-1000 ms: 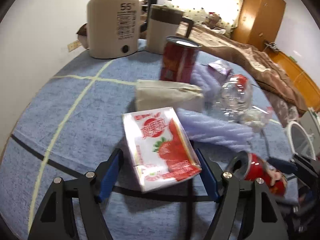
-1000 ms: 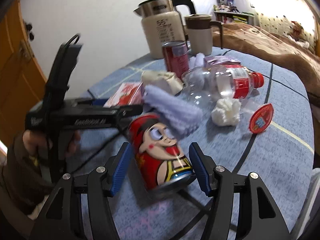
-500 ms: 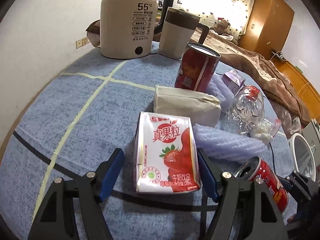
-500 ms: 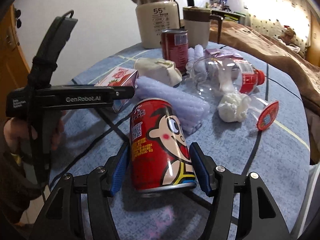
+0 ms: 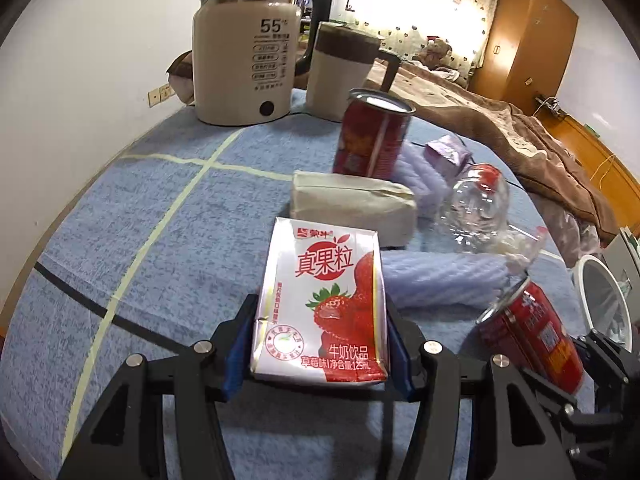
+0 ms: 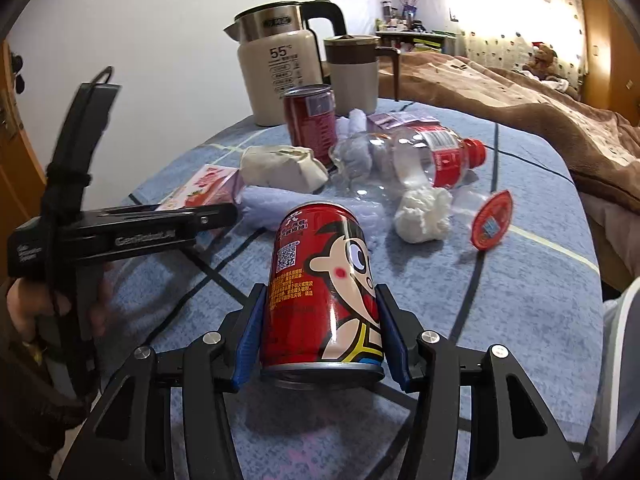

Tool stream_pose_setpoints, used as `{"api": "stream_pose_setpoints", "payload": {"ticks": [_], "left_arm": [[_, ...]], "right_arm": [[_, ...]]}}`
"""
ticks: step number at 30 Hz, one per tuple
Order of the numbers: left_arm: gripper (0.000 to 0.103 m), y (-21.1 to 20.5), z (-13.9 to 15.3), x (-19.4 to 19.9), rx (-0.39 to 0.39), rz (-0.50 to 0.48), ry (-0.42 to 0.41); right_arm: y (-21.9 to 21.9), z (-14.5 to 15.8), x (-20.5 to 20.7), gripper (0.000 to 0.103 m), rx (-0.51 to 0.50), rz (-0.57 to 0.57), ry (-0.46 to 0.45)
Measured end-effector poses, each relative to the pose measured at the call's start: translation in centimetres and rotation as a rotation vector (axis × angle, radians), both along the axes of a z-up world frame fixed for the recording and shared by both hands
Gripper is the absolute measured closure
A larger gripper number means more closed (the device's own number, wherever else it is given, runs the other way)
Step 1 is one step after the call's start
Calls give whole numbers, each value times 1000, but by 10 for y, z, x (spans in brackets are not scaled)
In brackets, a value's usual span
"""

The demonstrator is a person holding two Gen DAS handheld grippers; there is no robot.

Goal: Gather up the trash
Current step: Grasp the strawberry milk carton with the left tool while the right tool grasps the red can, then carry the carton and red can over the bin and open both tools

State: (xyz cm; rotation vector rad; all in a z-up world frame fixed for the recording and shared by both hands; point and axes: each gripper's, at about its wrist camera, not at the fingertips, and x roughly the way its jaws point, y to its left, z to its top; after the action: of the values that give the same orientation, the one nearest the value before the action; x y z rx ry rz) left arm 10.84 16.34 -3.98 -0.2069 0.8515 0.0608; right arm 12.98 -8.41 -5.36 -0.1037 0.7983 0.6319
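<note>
Blue cloth table (image 5: 120,240): my left gripper (image 5: 318,344), jaws just closing, clamps white strawberry milk carton (image 5: 324,304) at twelve o'clock; right gripper (image 6: 322,340), also closing, clamps red cartoon can (image 6: 320,292).

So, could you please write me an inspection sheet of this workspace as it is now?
Surface: blue tablecloth, pale and dark lines.
Job's things: strawberry milk carton; cartoon can; tall red can; clear bottle; tissue ball; red lid.
Clutter: kettle, mug.
Grippers: left gripper closing around the carton, pads at its sides; right gripper closing around the cartoon can.
Cables: nothing seen.
Surroundings: bed with brown blanket, wooden wardrobe.
</note>
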Motion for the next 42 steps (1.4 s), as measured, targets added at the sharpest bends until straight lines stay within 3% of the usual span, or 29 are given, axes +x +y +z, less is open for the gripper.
{"api": "stream_pose_setpoints", "payload": {"ticks": [24,42], "left_arm": [[44,-82,50,-23,42,-150,-115],[44,-216,66,2,37,-424,-161]], "right_arm": [[-96,40,-14,50,142,-223,-71],[-214,57,-22,49,85,-528,-125]]}}
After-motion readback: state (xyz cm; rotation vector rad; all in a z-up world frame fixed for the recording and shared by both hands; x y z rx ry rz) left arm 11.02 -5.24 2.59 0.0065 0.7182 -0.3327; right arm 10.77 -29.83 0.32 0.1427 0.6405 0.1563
